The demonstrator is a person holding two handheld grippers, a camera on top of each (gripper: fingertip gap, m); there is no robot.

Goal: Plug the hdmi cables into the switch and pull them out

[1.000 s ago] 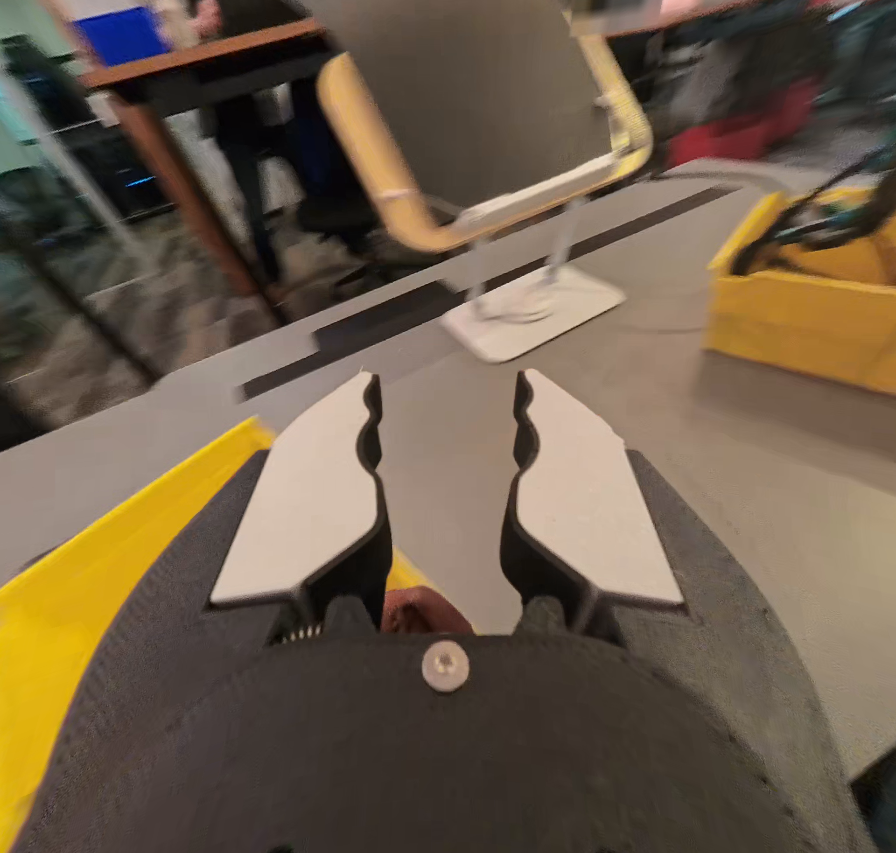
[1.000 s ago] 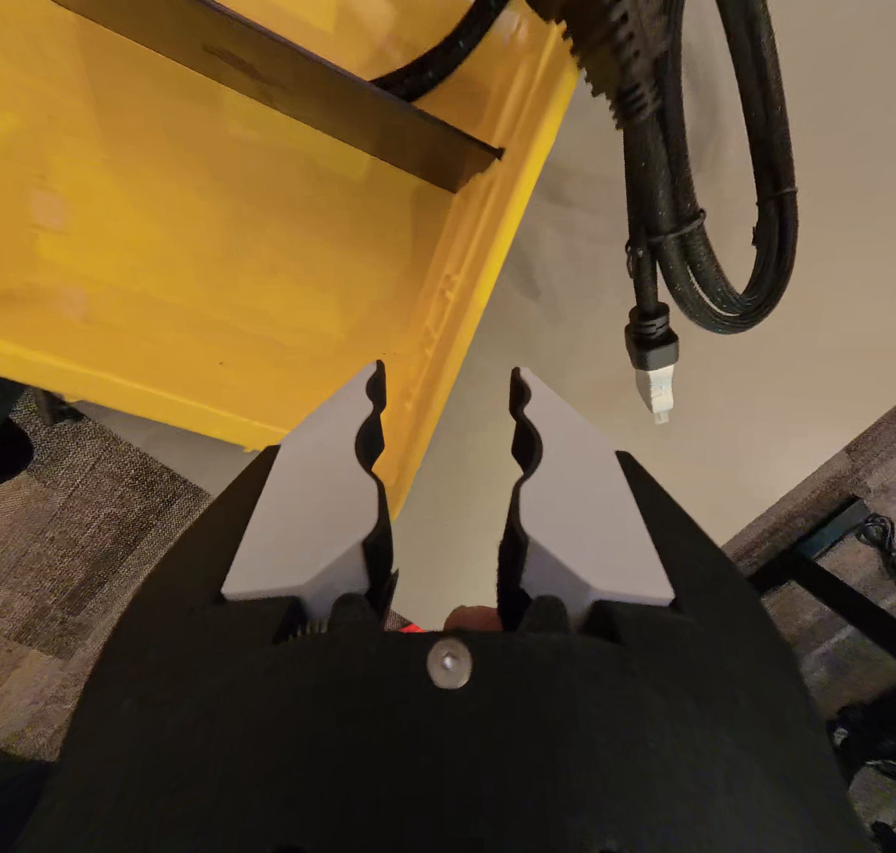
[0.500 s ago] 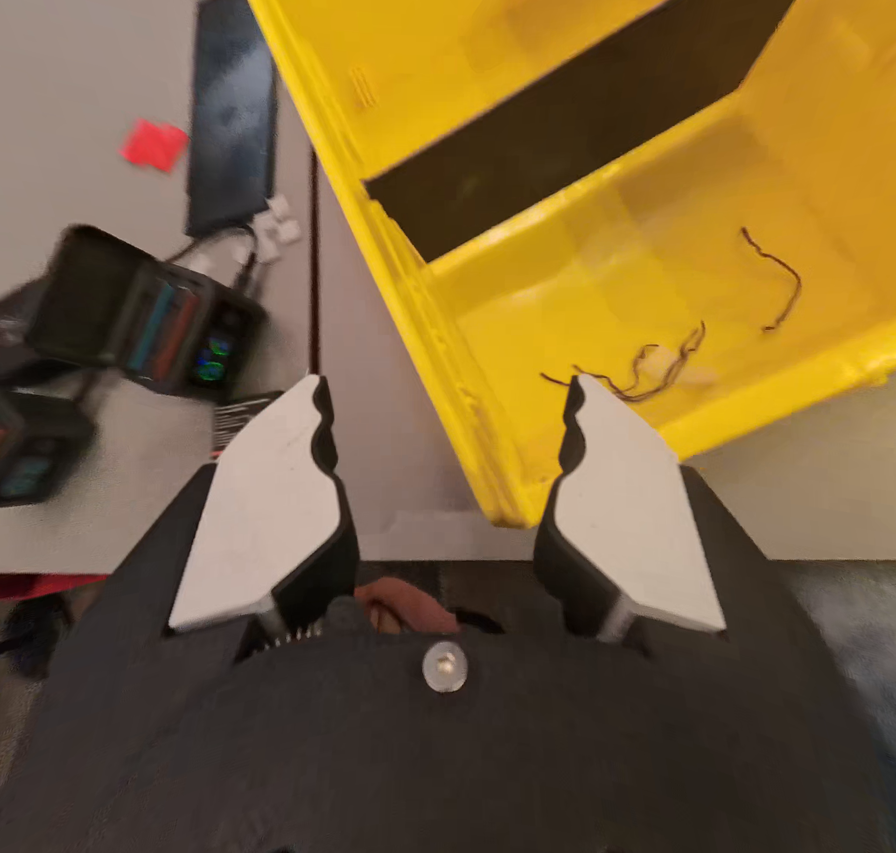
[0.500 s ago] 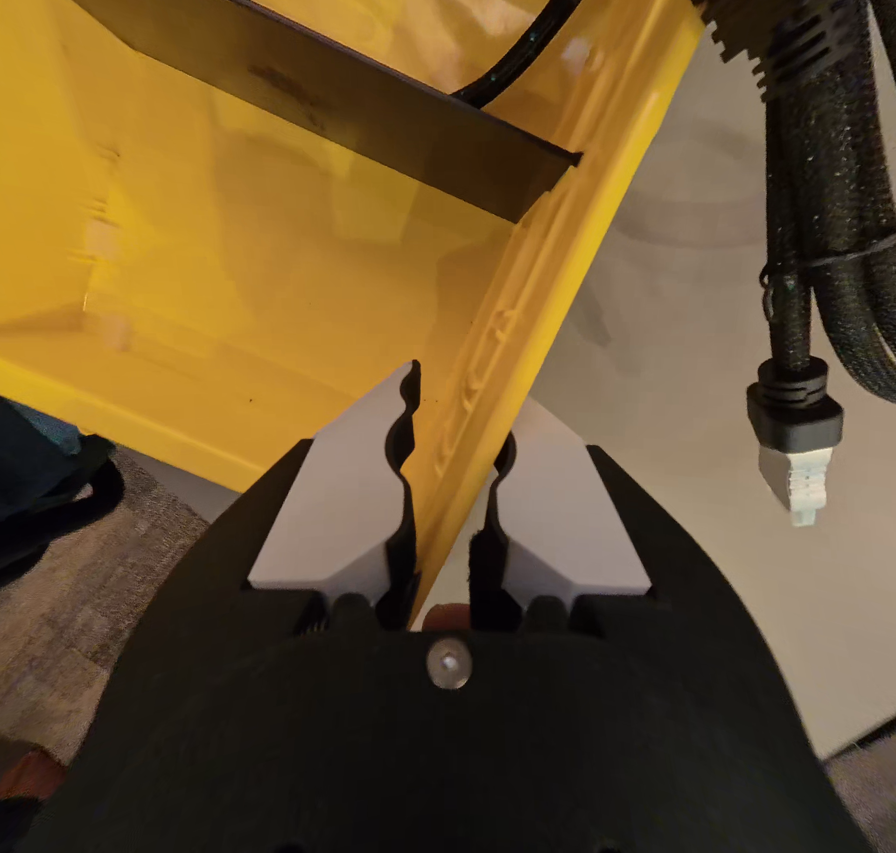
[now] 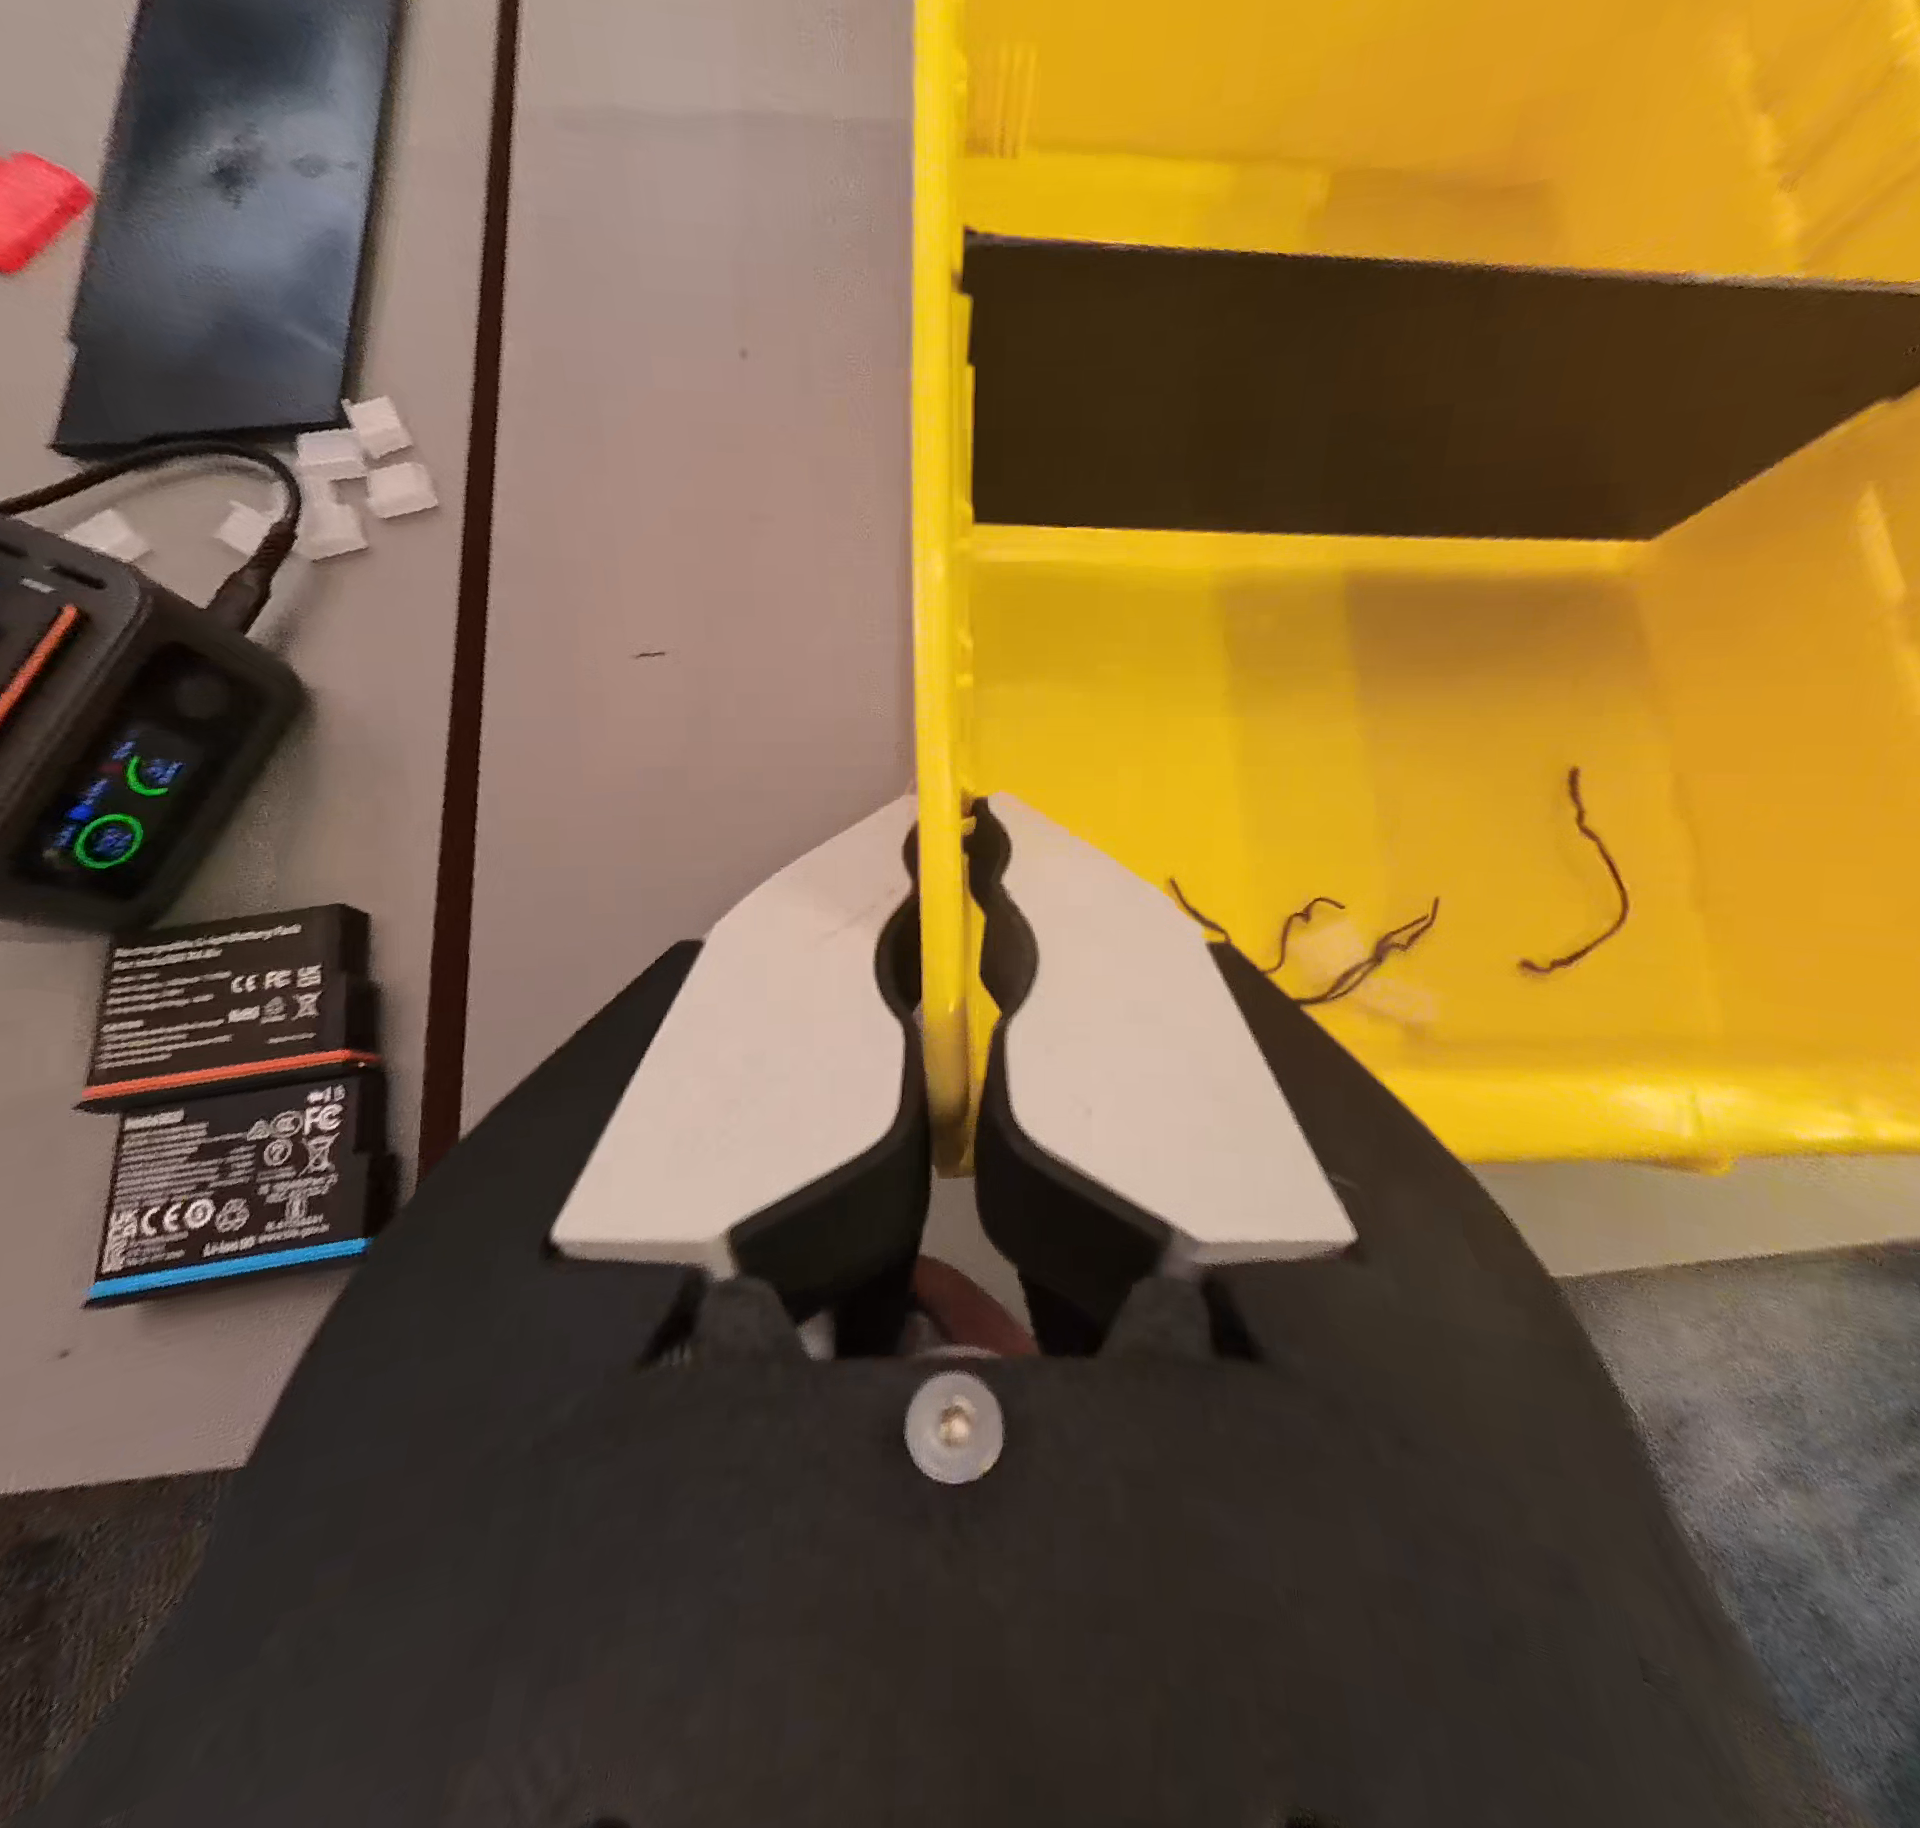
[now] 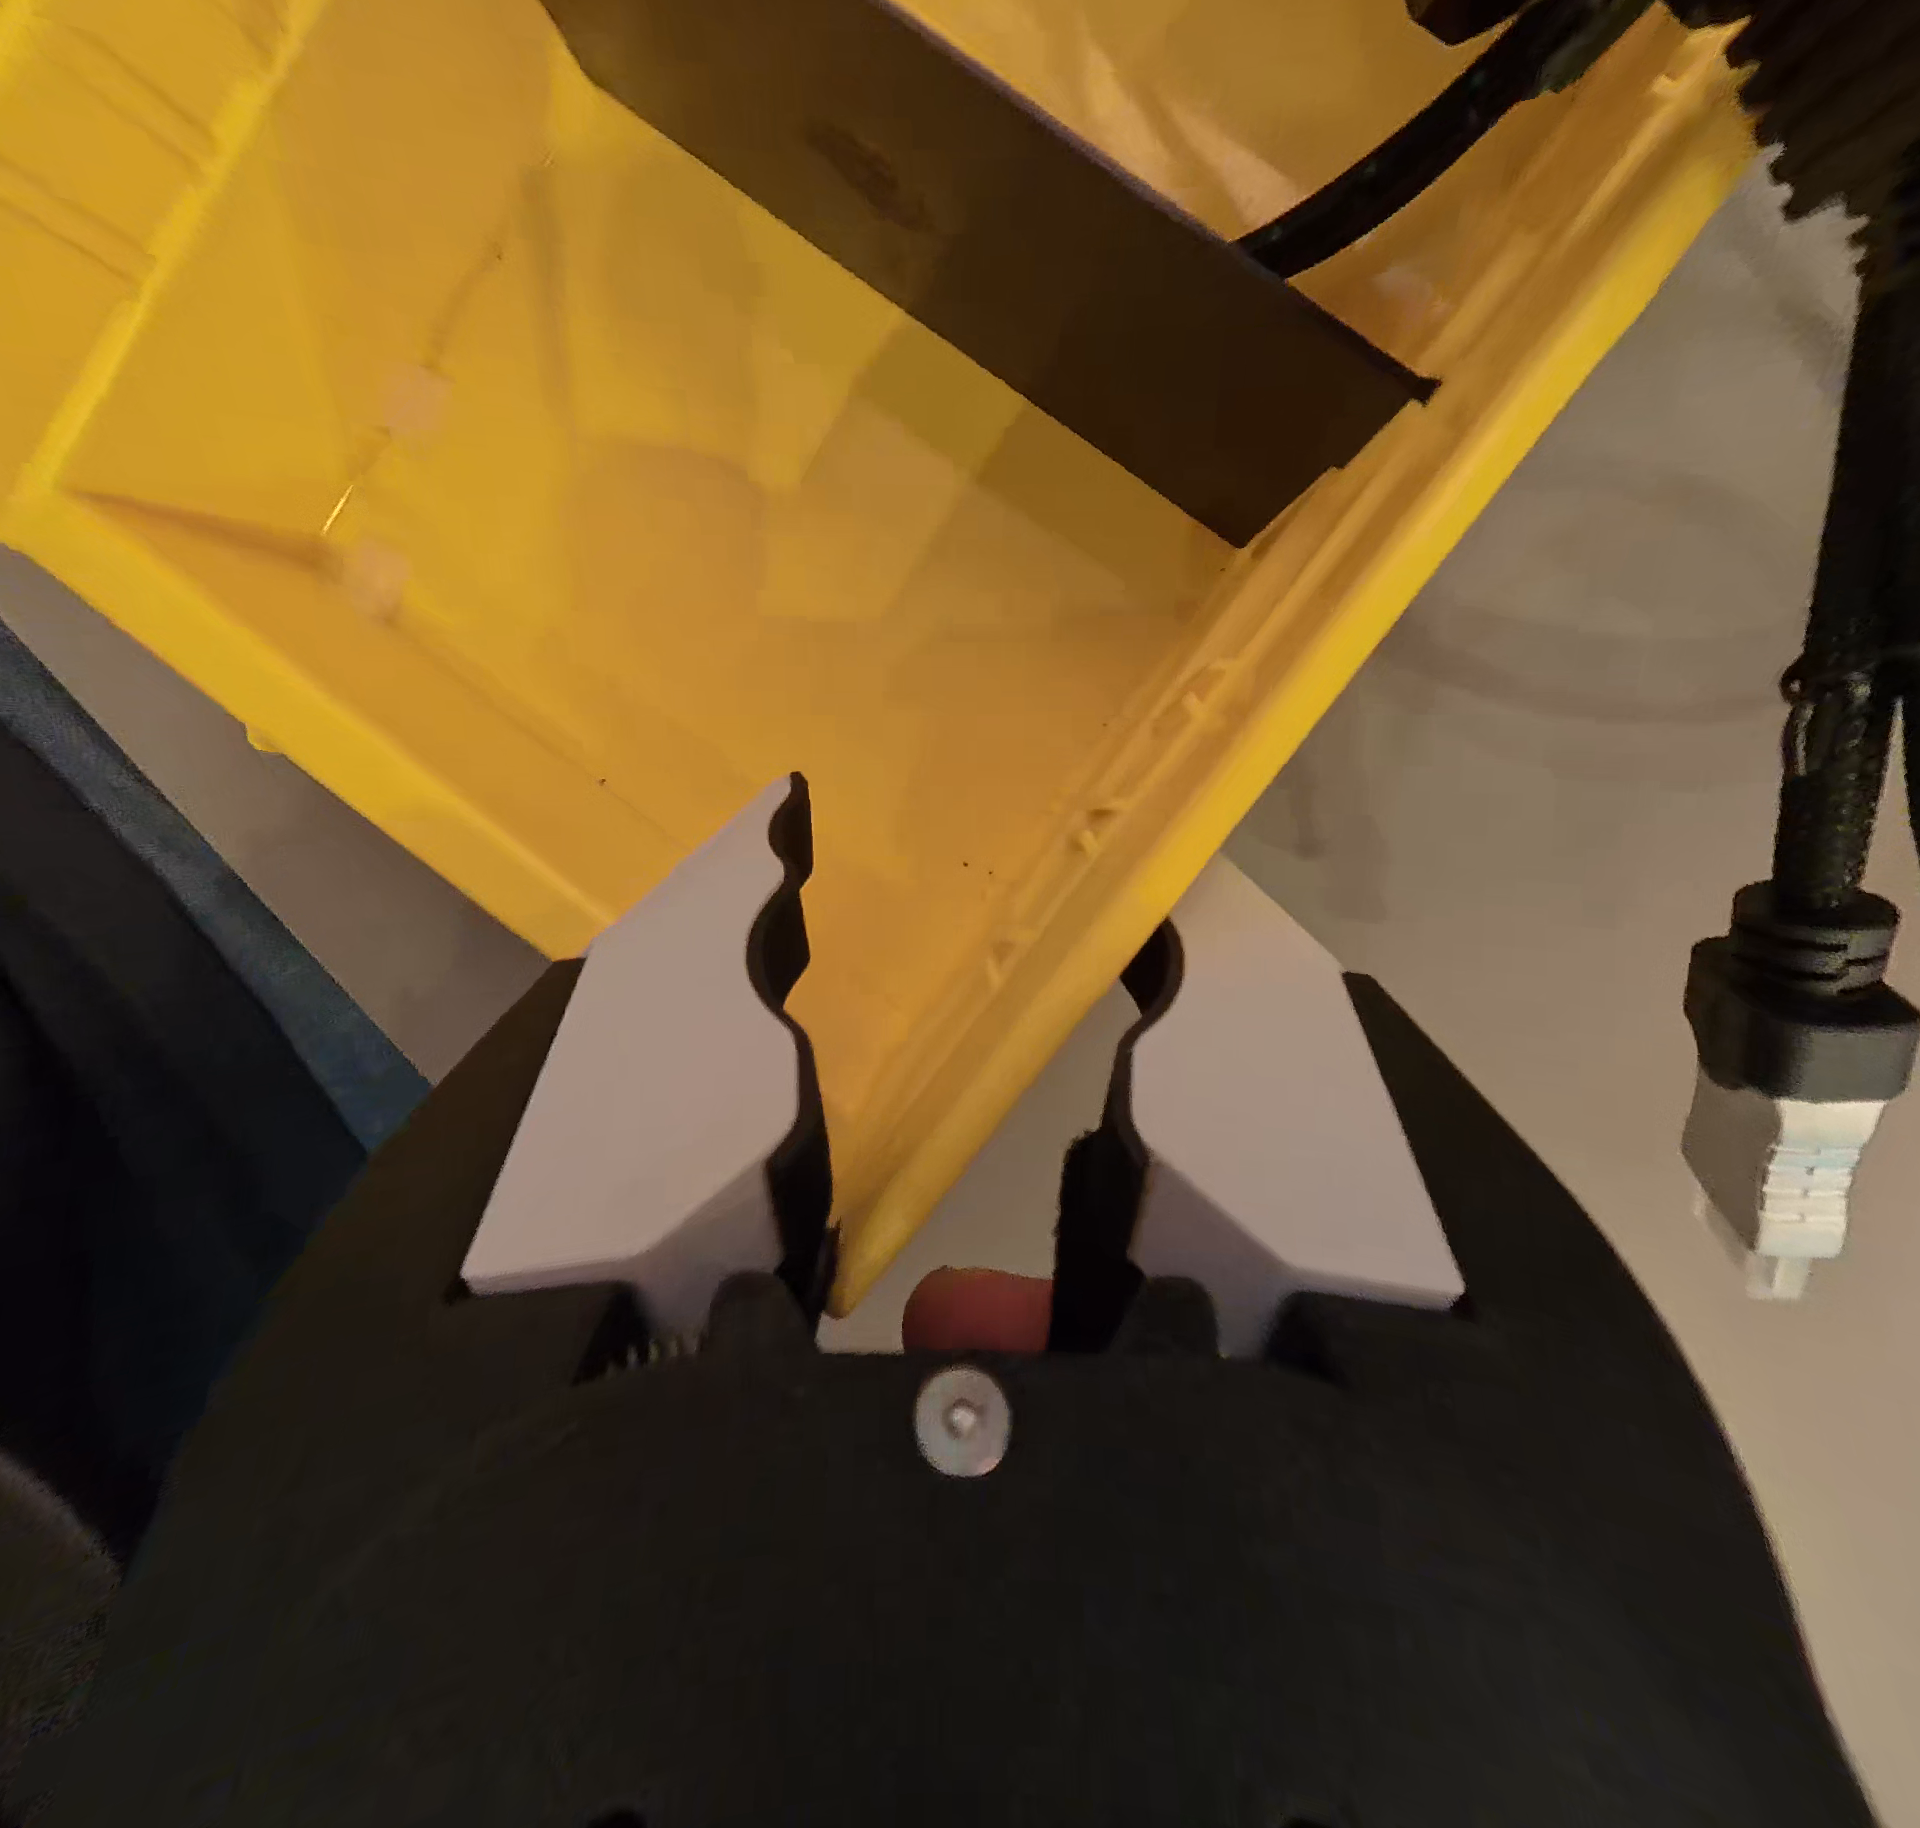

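My left claw (image 5: 948, 947) pinches the yellow bin (image 5: 1351, 739) wall, which runs up-frame. My right claw (image 6: 977, 999) gapes across the bin's corner; the HDMI plug (image 6: 1766, 1165) hangs at right.

Glossy yellow plastic bin (image 5: 1351, 739)

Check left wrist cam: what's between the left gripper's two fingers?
The yellow bin: its side wall runs edge-on between the left gripper's fingers, which are clamped on it, in the left wrist view.

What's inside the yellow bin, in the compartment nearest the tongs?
In the yellow bin, the near compartment holds only a few thin dark thread scraps and small pale bits. A black divider closes it off. Beyond the divider a black cable shows; the rest there is hidden.
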